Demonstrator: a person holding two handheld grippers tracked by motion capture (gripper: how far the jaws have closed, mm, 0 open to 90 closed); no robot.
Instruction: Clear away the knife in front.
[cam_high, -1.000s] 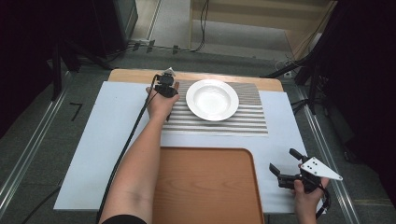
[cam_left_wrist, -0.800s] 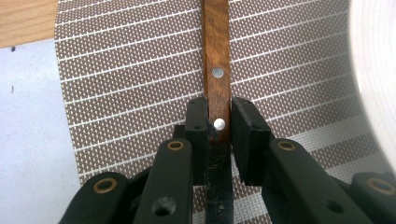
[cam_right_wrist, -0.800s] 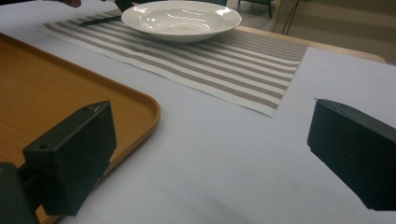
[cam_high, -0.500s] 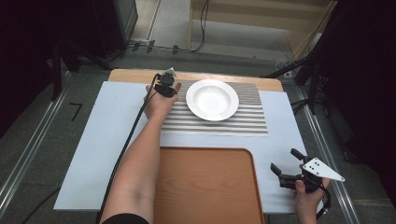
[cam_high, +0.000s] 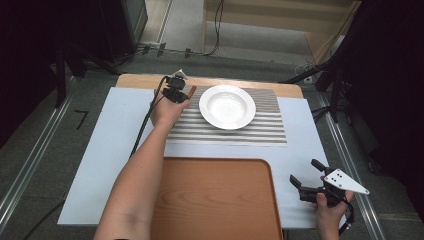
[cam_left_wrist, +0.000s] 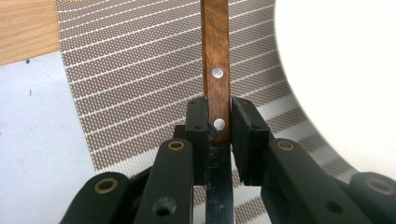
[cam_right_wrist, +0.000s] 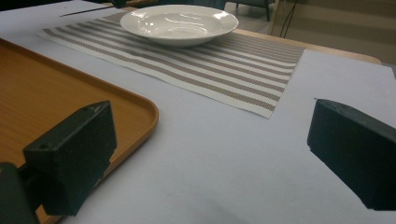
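One knife pinched in the left gripper (cam_left_wrist: 218, 122), lifted beside the plate

The left gripper clamps a wooden-handled table knife with two steel rivets (cam_left_wrist: 216, 65) near the handle's blade end, above the brown-and-white striped woven placemat (cam_high: 260, 131), just left of the white round ceramic soup plate (cam_high: 227, 106). The right gripper (cam_high: 306, 176) rests with jaws spread and empty on the pale blue bench (cam_high: 107, 145), beside the orange-brown wooden tray (cam_high: 215, 200). Risk, as I judge it: the grip is narrow and off the knife's balance, so the knife could pivot or slip and strike the plate rim. No brand, label or writing is readable
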